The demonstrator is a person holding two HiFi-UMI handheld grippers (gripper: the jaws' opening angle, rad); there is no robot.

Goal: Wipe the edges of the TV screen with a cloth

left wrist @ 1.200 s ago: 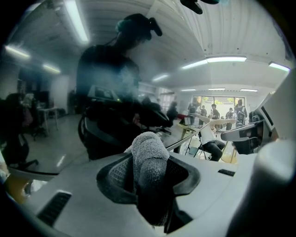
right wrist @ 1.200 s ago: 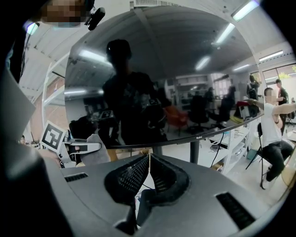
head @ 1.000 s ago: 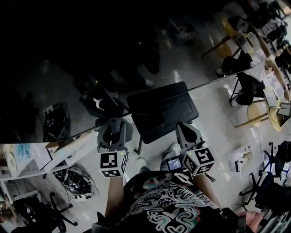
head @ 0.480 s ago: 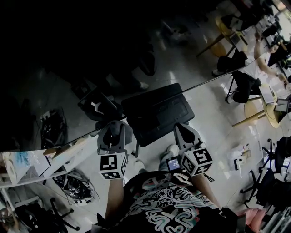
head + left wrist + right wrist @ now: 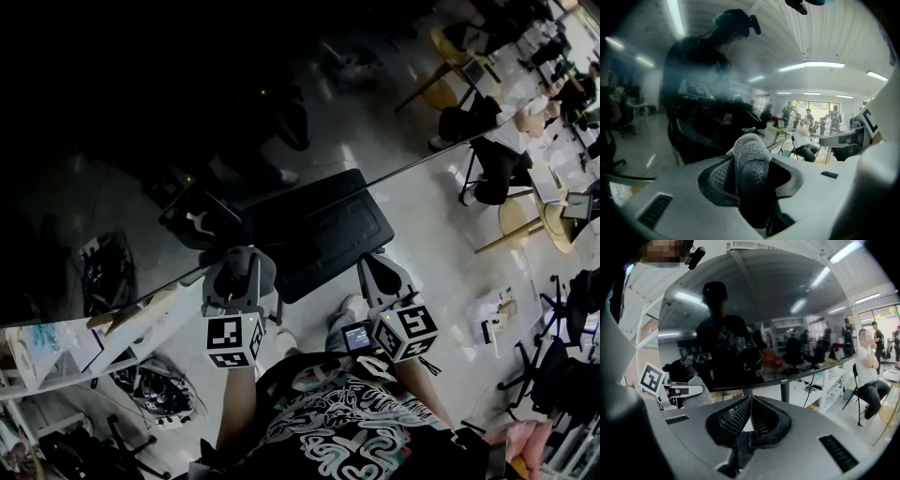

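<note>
The left gripper [image 5: 240, 270] has its jaws clamped on a wad of grey cloth [image 5: 751, 174], held right up by the bottom edge of the TV screen [image 5: 754, 310]. Hard to say if it's actually touching yet. The right gripper [image 5: 750, 403] has its jaws pressed together on nothing and sits just below that same edge. To do this well, the person probably wants the cloth fold pushed onto the bezel, then dragged along it in one steady line. Light pressure, and only fabric meeting the glass.
</note>
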